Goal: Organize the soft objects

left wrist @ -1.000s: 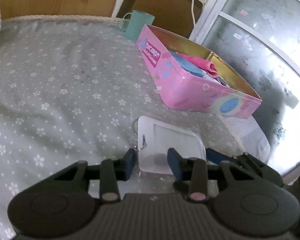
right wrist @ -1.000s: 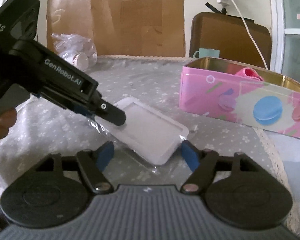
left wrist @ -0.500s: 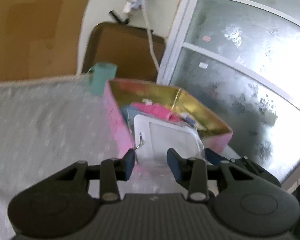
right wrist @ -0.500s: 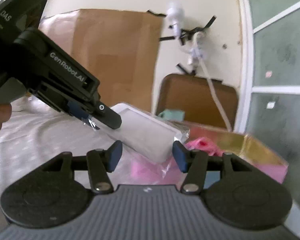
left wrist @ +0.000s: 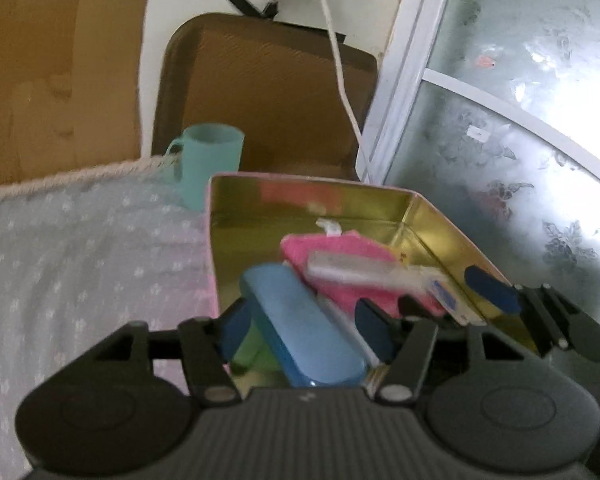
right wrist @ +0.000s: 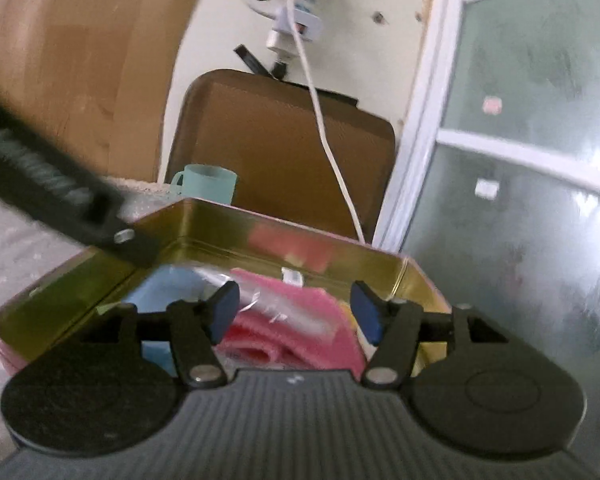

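Left gripper [left wrist: 306, 326] jaws have just been opening; now sitting partly apart, gripping nothing, pads hanging over the near end of the tin [left wrist: 436, 216]. A blue case [left wrist: 300, 320] is lying in the gap below them, not pinched. Right gripper [right wrist: 296, 314] jaws are standing about half open, empty, hovering over the same tin [right wrist: 188, 220] from its near side, with pink cloth showing below between the pads.

No readable writing anywhere in either view; too blurred.

The tin is open, gold inside, pink outside, sitting on the grey flowered bed cover [left wrist: 80, 248]. Inside it: the blue case at the near left, long axis running from the near edge toward the far left corner; a pink cloth [left wrist: 340, 248] in the middle; the white card holder in its clear sleeve [left wrist: 364, 270] lying on top of the pink cloth, long axis running crosswise toward the tin's right wall. A small printed card [left wrist: 446, 294] is lying beside the right wall.

A teal cup [left wrist: 210, 160] is standing just behind the tin's far left corner. Behind the tin, a brown panel [left wrist: 268, 92] and a white cable [left wrist: 340, 80] are hanging against the wall; a frosted window [left wrist: 520, 128] is on the tin's right.
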Demonstrator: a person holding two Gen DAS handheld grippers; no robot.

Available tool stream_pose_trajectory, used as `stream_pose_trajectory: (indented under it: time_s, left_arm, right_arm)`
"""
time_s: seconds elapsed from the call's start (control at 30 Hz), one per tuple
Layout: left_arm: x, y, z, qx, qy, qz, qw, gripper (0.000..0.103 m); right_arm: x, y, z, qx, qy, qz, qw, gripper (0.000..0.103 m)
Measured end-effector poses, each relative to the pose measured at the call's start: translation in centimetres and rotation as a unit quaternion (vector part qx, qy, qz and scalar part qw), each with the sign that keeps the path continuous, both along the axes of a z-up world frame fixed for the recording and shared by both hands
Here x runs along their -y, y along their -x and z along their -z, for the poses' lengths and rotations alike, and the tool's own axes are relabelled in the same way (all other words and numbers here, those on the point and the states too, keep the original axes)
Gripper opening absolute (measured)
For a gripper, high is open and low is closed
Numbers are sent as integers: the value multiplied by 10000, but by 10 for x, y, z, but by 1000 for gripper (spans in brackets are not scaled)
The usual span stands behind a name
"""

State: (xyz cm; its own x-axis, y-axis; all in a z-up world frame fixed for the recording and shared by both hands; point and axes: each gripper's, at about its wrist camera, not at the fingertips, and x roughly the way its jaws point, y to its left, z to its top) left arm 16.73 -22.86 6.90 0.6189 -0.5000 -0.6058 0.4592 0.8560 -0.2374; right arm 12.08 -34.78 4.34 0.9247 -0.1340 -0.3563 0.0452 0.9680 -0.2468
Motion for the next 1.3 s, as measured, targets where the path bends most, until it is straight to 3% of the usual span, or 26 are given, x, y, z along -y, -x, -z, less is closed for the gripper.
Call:
stream_pose_trajectory:
  time_s: [0.23, 0.33, 0.5, 0.7, 0.93, 1.3]
  left_arm:
    - [-20, 41, 3, 473, -745, -114, 9960, 75]
    - [-31, 63, 2, 618, -1000, -229, 9928, 87]
    - [-63, 95, -3, 689, -1053, -568, 9904, 102]
    - [-101, 117, -6, 631, -1072, -982, 9874, 103]
    - [-130, 134, -2, 560, -1115, -1199, 9849, 103]
    - [-138, 154, -8, 856, -1102, -1289, 9818, 103]
  right_arm:
    - [10, 46, 4, 319, -896, 53, 9955, 64]
    - [2, 75, 1, 462, -1201, 49, 9917, 66]
    - [-5, 110, -7, 432, -1986, -57, 9791, 75]
    - [-16, 131, -11, 124, -2675, -311, 9630, 86]
    - [-39, 146, -15, -53, -2809, -429, 9588, 92]
    - [-59, 158, -26, -45, -2838, -526, 9574, 96]
